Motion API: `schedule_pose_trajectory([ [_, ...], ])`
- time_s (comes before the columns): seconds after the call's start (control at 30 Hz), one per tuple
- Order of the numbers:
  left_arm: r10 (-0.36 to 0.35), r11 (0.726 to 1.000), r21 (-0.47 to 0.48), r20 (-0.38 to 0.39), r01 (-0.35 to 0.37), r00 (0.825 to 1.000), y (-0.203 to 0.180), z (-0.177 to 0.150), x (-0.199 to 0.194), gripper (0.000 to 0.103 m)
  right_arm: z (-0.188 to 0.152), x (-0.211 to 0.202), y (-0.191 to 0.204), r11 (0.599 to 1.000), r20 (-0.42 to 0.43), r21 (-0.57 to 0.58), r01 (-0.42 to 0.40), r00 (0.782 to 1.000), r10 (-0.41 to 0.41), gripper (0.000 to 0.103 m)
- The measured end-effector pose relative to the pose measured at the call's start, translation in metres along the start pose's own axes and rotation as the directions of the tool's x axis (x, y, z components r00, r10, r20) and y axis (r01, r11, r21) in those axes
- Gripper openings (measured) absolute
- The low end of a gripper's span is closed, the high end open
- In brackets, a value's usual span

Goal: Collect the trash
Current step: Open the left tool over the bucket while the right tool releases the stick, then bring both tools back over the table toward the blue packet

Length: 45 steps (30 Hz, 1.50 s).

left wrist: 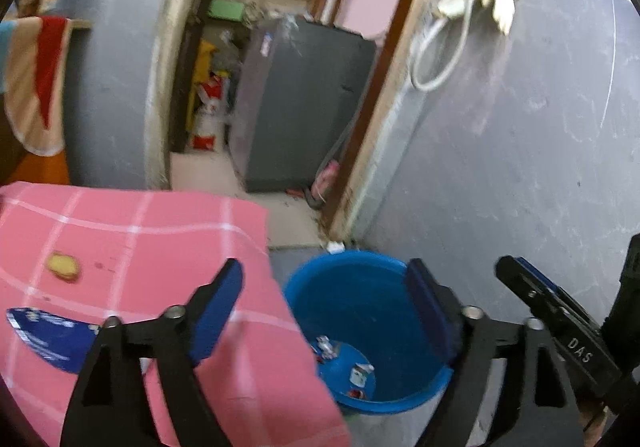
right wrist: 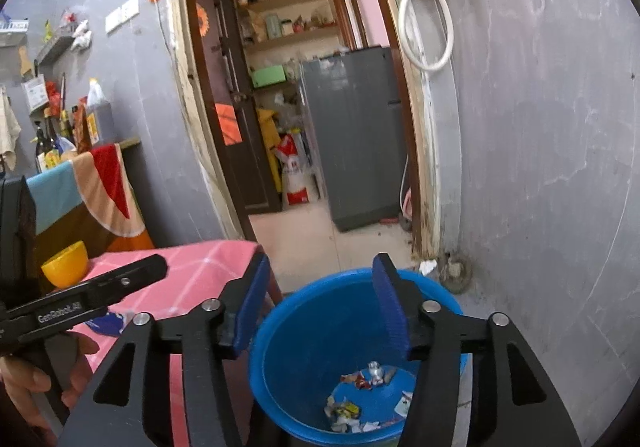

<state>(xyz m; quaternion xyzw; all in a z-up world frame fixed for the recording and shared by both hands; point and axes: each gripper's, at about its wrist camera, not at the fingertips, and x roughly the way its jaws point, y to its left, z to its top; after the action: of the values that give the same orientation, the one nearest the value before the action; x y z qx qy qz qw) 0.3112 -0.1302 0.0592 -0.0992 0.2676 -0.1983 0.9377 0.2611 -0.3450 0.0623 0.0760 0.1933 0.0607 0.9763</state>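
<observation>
Over the blue bucket (left wrist: 372,331) is where my left claw (left wrist: 324,311) sits in the left wrist view, pads spread wide with nothing in them. Bits of trash (left wrist: 344,361) already lie at the bottom. Back on the counter (left wrist: 160,239) with the pink cloth there's a blue wrapper (left wrist: 44,335) near the left edge and a yellowish scrap (left wrist: 63,267) further in, so I'd say we're not done.

Right wrist view: right claw (right wrist: 320,311) also gaping and empty above the bucket, more wrappers inside. A yellow bowl (right wrist: 66,263) sits at the counter's far edge.
</observation>
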Motion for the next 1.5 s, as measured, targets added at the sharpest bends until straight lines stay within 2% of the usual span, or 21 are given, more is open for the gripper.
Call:
schedule_pose_trajectory([
  [0.07,0.020,1.000,-0.004,0.040,-0.020,0.999,0.007,0.003,-0.015,0.088,0.003,-0.005,0.008,1.000,0.023,-0.005,-0.001,1.000,0.001,0.070],
  [0.1,0.032,0.999,-0.003,0.058,-0.032,0.998,0.010,0.004,-0.022,0.095,0.005,-0.009,0.012,1.000,0.041,-0.008,-0.004,0.999,0.005,0.075],
  [0.17,0.063,0.998,-0.005,0.102,-0.063,0.993,0.014,0.006,-0.037,0.100,0.007,-0.014,0.020,1.000,0.062,-0.014,-0.011,0.998,0.012,0.079],
  [0.3,0.102,0.995,0.003,0.170,-0.104,0.980,0.026,0.007,-0.066,0.100,0.010,-0.023,0.037,1.000,0.108,-0.023,-0.019,0.994,0.022,0.090],
  [0.4,0.129,0.991,0.011,0.210,-0.134,0.969,0.031,0.004,-0.084,0.101,0.011,-0.030,0.047,0.999,0.144,-0.022,-0.027,0.989,0.030,0.103],
  [0.7,0.201,0.978,0.003,0.275,-0.210,0.940,0.052,0.000,-0.130,0.101,0.008,-0.044,0.082,0.994,0.213,-0.058,-0.090,0.972,0.100,0.103],
  [1.0,0.293,0.953,-0.016,0.300,-0.302,0.908,0.089,-0.010,-0.165,0.101,-0.001,-0.037,0.120,0.988,0.185,-0.076,-0.136,0.972,0.148,0.103],
  [1.27,0.368,0.928,-0.052,0.286,-0.370,0.884,0.125,-0.022,-0.182,0.101,-0.016,-0.019,0.154,0.975,0.107,-0.123,-0.184,0.975,0.197,0.103],
  [1.5,0.426,0.905,-0.099,0.247,-0.415,0.871,0.153,-0.033,-0.185,0.101,-0.035,0.011,0.183,0.956,-0.034,-0.196,-0.219,0.976,0.216,0.103],
])
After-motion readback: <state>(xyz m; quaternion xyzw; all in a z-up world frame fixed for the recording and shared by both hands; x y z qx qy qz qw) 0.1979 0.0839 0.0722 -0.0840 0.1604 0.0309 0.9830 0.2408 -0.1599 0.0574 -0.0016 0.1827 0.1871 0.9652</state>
